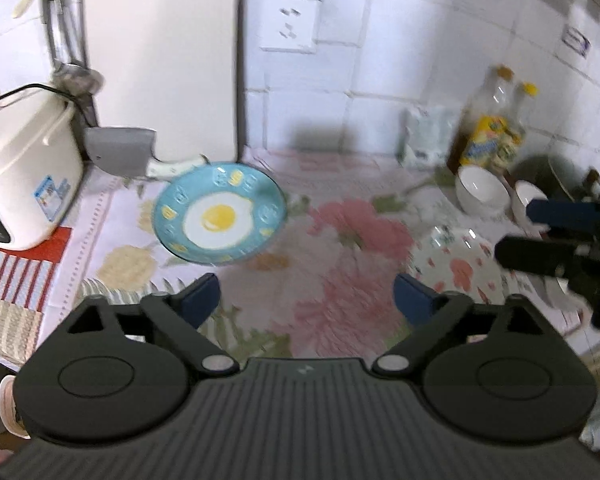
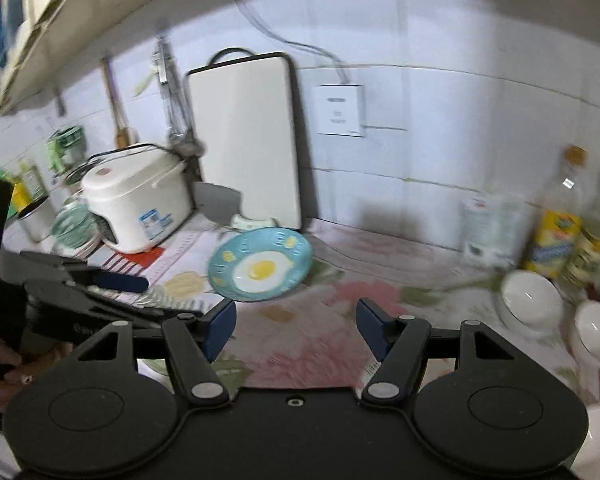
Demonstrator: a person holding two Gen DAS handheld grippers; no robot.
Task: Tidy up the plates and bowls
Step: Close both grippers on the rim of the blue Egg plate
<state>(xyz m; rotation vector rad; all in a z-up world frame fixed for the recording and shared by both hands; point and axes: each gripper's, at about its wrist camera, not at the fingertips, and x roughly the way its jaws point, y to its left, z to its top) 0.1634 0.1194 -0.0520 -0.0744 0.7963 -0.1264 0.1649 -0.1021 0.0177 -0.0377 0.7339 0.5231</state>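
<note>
- Plate (image 1: pixel 219 213) with a glossy blue rim and a printed fried egg lies flat on the flowered cloth (image 1: pixel 332 280), at about eleven o'clock from the left gripper (image 1: pixel 306 300), near the foot of the cutting board (image 1: pixel 160 60).
- Left gripper's jaws are spread wide with nothing between them, only cloth showing below.
- Right gripper (image 2: pixel 296 330) is likewise parted and empty; the egg plate sits at about eleven o'clock from it, apart from the fingertips.
- Smooth white bowls (image 2: pixel 530 300) stand at two o'clock in the right wrist view, beside the yellow-labelled bottles (image 2: pixel 556 240).
- A floral dish (image 1: pixel 456 264) at three o'clock in the left wrist view is partly covered by the right gripper's dark fingers; whether it is a plate or bowl is hard to tell.
- A rounded white rice cooker (image 1: pixel 24 168) and a cleaver (image 1: pixel 120 148) crowd the nine-to-ten o'clock side.
- Motion blur softens the cloth pattern and bottle labels.
- The middle of the cloth lies free between plate and bowls.
</note>
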